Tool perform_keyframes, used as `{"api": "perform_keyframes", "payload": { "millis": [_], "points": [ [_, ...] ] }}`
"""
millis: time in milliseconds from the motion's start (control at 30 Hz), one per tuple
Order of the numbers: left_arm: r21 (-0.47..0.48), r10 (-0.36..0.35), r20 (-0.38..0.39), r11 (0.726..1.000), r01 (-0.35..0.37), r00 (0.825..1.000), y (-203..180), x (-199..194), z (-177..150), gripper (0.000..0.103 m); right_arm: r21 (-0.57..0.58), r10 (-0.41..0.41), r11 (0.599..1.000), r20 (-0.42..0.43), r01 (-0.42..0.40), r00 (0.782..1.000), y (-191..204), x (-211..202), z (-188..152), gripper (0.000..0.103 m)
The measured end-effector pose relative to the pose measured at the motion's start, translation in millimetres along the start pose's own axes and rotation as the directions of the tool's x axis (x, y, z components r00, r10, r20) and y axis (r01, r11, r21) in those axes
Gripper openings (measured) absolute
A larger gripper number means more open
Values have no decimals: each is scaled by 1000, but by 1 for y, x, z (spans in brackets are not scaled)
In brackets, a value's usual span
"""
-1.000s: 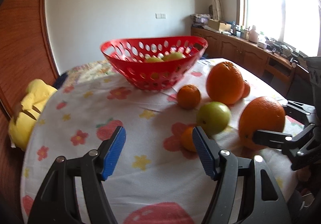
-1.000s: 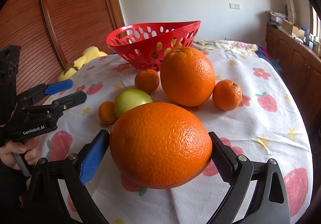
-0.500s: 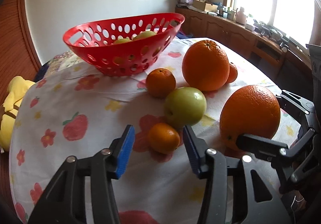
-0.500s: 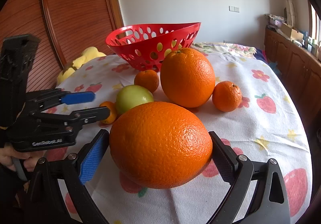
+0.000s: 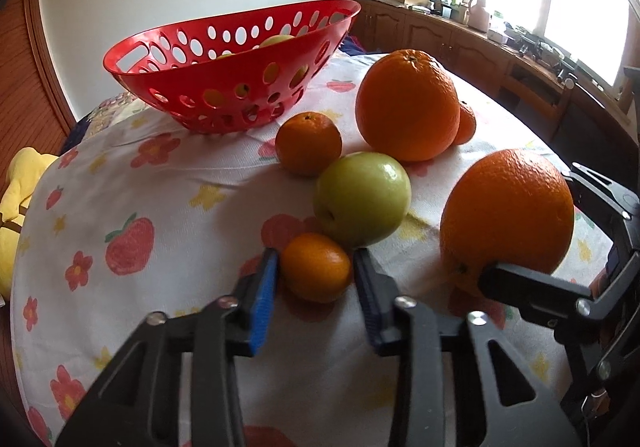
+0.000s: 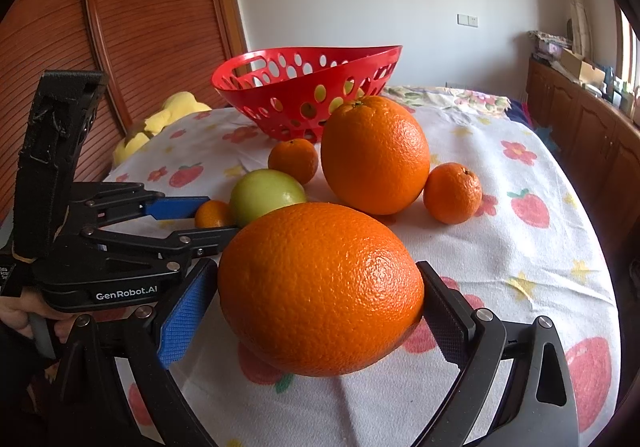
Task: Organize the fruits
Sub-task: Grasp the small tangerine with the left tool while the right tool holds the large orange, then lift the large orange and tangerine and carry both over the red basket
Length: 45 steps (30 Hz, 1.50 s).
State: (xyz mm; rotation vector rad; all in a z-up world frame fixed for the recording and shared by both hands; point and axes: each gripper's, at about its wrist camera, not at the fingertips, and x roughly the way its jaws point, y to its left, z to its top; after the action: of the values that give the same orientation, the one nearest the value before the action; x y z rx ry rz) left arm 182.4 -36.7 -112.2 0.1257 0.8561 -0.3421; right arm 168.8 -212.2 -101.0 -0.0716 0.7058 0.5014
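Flowered tablecloth by a wood-panelled wall; left gripper clamps the small tangerine, right gripper grips the big orange

fruits: small mandarin beside green apple | two large oranges, two more mandarins, loose mid-table | red basket upright toward far edge, green fruit inside
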Motion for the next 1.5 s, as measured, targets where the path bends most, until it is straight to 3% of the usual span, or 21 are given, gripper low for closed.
{"api": "perform_keyframes", "payload": {
  "millis": [567,1200,1500],
  "points": [
    [-51,0,127,999,7,992,10,-40,-15,35,3,1,1000,-1,-1,1000,-1,1,0,98],
    [-37,10,184,999,-3,983,14,-56,-6,35,0,6,1000,-1,-6,1000,-3,-8,2,97],
    [-52,34,206,998,-23,978,27,-57,13,35,-20,32,999,47,-31,998,-10,-28,34,97]
  ]
}}
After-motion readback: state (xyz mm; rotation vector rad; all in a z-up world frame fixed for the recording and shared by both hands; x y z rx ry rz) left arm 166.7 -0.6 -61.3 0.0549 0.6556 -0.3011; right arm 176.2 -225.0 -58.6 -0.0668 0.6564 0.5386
